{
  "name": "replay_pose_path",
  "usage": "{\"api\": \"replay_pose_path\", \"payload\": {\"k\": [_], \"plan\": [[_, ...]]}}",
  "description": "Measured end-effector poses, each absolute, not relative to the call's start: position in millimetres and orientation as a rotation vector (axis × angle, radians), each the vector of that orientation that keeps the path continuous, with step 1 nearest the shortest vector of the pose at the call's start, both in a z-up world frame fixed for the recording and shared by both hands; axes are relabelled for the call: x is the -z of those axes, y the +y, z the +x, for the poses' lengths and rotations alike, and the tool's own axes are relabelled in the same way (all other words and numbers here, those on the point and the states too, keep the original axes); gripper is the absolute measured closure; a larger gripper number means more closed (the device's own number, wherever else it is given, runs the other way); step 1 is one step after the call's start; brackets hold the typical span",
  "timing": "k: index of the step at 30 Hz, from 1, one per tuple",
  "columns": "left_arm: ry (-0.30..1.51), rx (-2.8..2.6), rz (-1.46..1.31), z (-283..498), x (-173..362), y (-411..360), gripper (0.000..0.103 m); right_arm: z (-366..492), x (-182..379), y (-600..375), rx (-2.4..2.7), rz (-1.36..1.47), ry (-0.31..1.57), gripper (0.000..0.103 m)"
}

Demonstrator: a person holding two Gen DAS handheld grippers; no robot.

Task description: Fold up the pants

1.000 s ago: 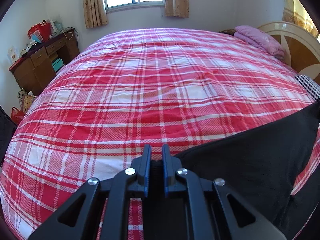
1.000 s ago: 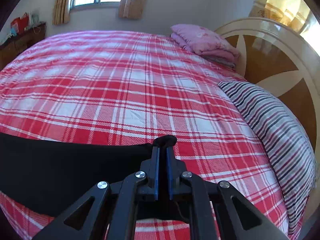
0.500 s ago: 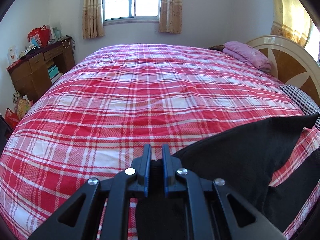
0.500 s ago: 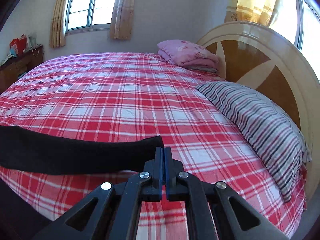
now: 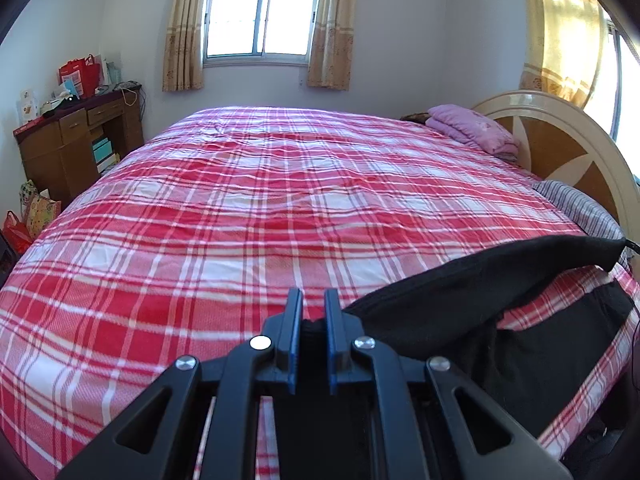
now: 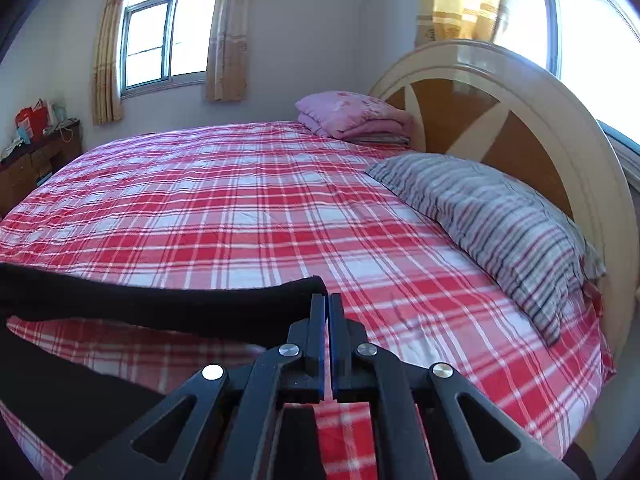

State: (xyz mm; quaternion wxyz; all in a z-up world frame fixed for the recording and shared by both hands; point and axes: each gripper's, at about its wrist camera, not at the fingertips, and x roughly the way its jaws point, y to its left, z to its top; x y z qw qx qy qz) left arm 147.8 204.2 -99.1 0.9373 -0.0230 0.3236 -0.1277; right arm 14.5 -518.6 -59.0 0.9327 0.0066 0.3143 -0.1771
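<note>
A: Start with the biggest thing. Where does everything sit relative to the bed (image 5: 280,208)?

B: The bed with its red plaid cover fills both views. At its head end are the round headboard (image 6: 520,96), a striped pillow (image 6: 492,220) lying against it, and a folded pink blanket (image 6: 352,114) at the far corner. A wooden desk (image 5: 72,140) stands off the bed's far side, near the window.

A: And the pants?

B: The black pants (image 5: 480,300) hang just above the near edge of the bed, stretched in a band between the two grippers, with a lower part draping down onto the cover.

A: The fingers?

B: The left gripper (image 5: 312,336) is clamped on a bunched end of the cloth — dark fabric shows between its blue pads. The right gripper (image 6: 325,340) has its fingers pressed nearly flat together, pinching a thin edge of the other end.

A: How will the cloth behave?

B: I'd judge it soft, light and limp — it sags wherever it is unsupported, so it will crease rather than hold a line. Holding both ends taut looks right; the right pinch seems shallow, so a tug could slip it free.
</note>
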Motion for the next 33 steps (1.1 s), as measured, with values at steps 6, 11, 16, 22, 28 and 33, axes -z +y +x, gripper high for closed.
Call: {"api": "replay_pose_path", "payload": {"k": [6, 11, 16, 22, 28, 33], "plan": [[0.683, 0.303, -0.066, 114, 124, 211, 0.092, -29, 83, -531, 0.392, 0.067, 0.681, 0.102], [0.713, 0.323, -0.063, 94, 148, 212, 0.092, -49, 104, -534, 0.406, 0.087, 0.739, 0.102], [0.701, 0.318, -0.086, 82, 154, 218, 0.092, -58, 109, -536, 0.450, 0.082, 0.760, 0.103], [0.691, 0.298, -0.014, 75, 156, 217, 0.083, -79, 99, -551, 0.468, 0.130, 0.726, 0.103], [0.702, 0.237, 0.071, 53, 161, 234, 0.082, -76, 75, -501, 0.382, 0.054, 0.688, 0.055], [0.695, 0.240, 0.049, 42, 160, 240, 0.082, -45, 71, -419, 0.209, -0.082, 0.701, 0.023]]}}
